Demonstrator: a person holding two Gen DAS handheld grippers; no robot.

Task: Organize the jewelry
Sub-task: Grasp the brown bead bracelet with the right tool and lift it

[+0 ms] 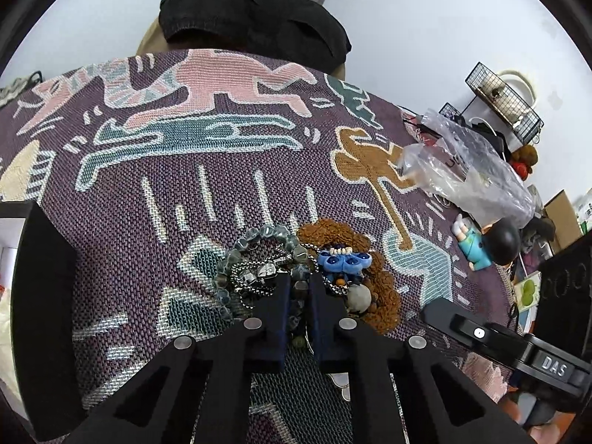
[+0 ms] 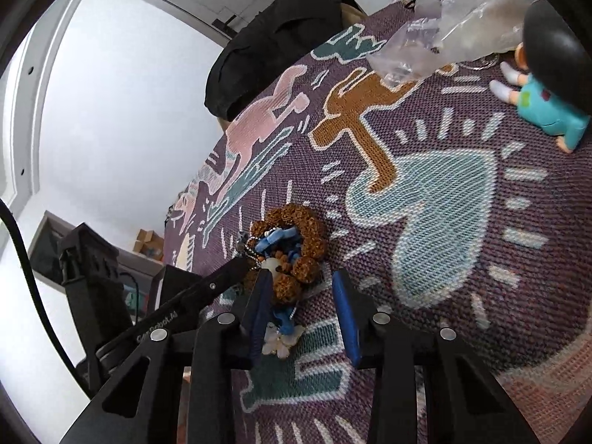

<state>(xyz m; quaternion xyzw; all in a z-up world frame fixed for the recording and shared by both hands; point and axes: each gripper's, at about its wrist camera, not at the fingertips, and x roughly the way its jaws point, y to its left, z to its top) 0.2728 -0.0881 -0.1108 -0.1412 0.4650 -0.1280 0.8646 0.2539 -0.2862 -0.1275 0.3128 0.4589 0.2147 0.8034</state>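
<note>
At the bottom middle of the left wrist picture, the left gripper [image 1: 298,296] has its two dark blue fingers [image 1: 281,310] squeezed nearly together. They pinch into a heap of jewelry [image 1: 296,270], and beads show in the thin gap between them. Just past the tips lies a ring of clear grey-blue beads [image 1: 236,255], a silver chain [image 1: 259,273] and a little blue charm [image 1: 346,259]. A bracelet of bumpy brown beads [image 1: 384,285] curls round the right side of the heap. All of it rests on a purple woven cloth [image 1: 185,192] with pink, teal and tan shapes.

At the bottom middle of the right wrist picture, the right gripper [image 2: 301,288] is partly open. Its left finger [image 2: 259,310] touches the brown beads, but its right finger stands apart, so it has not got hold. A white flower charm [image 2: 279,344] lies between the fingers.

Farther off, at the right, a toy figure [image 1: 484,244] in blue lies on the cloth. Behind it sits a crinkly clear plastic bag [image 1: 470,166].
</note>
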